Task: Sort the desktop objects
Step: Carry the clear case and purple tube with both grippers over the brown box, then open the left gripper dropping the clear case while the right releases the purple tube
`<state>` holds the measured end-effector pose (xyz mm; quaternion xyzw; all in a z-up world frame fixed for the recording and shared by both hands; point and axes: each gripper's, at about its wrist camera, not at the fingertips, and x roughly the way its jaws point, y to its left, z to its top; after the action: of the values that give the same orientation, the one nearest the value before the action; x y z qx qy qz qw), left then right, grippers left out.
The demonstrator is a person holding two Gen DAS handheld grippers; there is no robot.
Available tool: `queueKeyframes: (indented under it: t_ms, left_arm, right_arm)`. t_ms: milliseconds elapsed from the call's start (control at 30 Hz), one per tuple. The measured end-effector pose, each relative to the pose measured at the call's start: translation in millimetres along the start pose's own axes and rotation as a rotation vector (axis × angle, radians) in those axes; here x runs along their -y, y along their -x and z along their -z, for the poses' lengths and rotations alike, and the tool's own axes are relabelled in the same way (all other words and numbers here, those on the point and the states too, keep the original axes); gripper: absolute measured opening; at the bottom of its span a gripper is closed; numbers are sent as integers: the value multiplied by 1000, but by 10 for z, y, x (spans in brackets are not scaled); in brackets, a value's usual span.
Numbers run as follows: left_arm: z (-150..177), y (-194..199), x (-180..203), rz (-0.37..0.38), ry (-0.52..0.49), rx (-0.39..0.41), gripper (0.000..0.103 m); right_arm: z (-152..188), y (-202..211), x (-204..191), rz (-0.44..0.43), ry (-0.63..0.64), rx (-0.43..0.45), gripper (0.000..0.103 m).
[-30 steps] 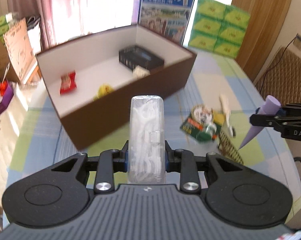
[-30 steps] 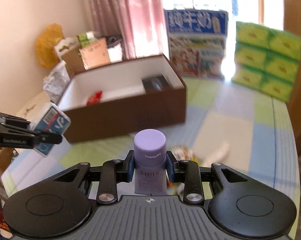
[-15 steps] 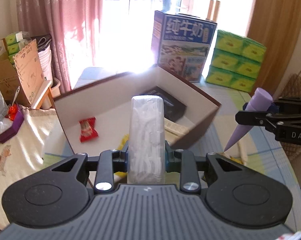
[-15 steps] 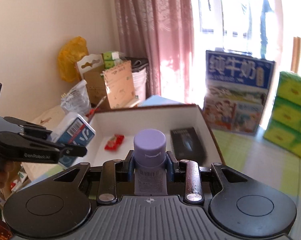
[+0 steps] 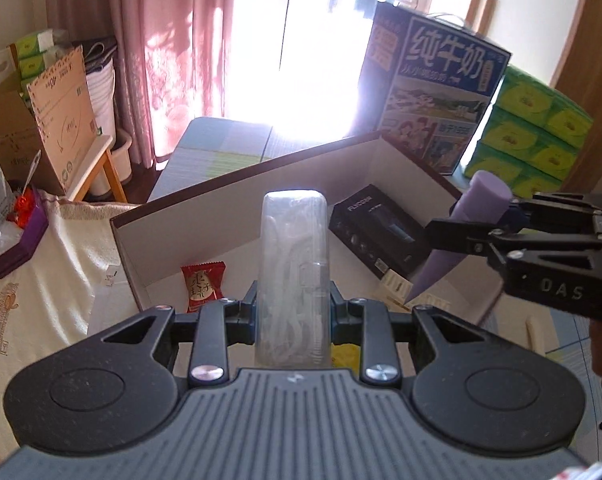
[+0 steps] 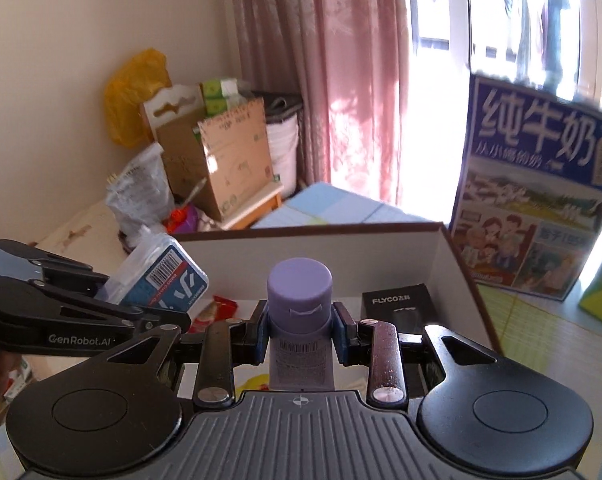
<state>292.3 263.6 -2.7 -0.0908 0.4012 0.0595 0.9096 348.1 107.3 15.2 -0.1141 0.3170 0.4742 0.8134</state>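
Observation:
My left gripper [image 5: 293, 312] is shut on a clear plastic case of white floss picks [image 5: 293, 248], which stands upright between the pads. In the right wrist view the same case [image 6: 161, 276] shows a blue barcode label, held by the left gripper [image 6: 157, 312]. My right gripper [image 6: 300, 332] is shut on a purple capped tube [image 6: 300, 288]; the left wrist view shows that tube [image 5: 481, 200] tilted over the box. Both grippers hang above the brown box with white walls [image 5: 237, 216]. Inside lie a red snack packet [image 5: 202, 284], a black FLYCO box [image 5: 377, 228] and a yellow item [image 5: 345, 354].
A blue milk carton [image 5: 437, 92] and stacked green tissue packs [image 5: 537, 136] stand behind the box on the right. At the left are a cardboard box on a wooden stool [image 5: 57, 120], a purple tray [image 5: 17, 240] and pink curtains [image 5: 173, 40].
Both grippers have moved forward from the table in front of the brown box to above its inside. Each still holds its object the same way.

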Motion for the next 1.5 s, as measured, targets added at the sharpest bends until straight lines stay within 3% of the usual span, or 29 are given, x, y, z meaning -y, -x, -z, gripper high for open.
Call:
queueKeyframes:
  t_ms: [300, 667, 1133, 1300, 1333, 1433, 1500]
  left_arm:
    - [-170, -696, -85, -22, -25, -105, 25]
    - [-265, -1183, -139, -46, -37, -196, 25]
    - [-317, -1270, -82, -69, -92, -193, 26]
    - [-352, -1181, -94, -93, -113, -166, 36]
    - [-355, -1162, -98, -99, -116, -160, 36]
    - [-359, -1105, -108, -112, -122, -147, 39]
    - [-355, -1066, -97, -120, -126, -138, 47]
  right_arm:
    - [-44, -668, 201, 24, -25, -116, 29]
    - [23, -1010, 326, 40, -18, -195, 29]
    - [97, -1095, 322, 53, 25, -268, 29]
    - [46, -1045, 293, 72, 48, -241, 30]
    - [33, -1031, 288, 73, 51, -235, 31]
    - [26, -996, 289, 84, 48, -220, 48]
    - [36, -969, 283, 85, 45, -211, 54]
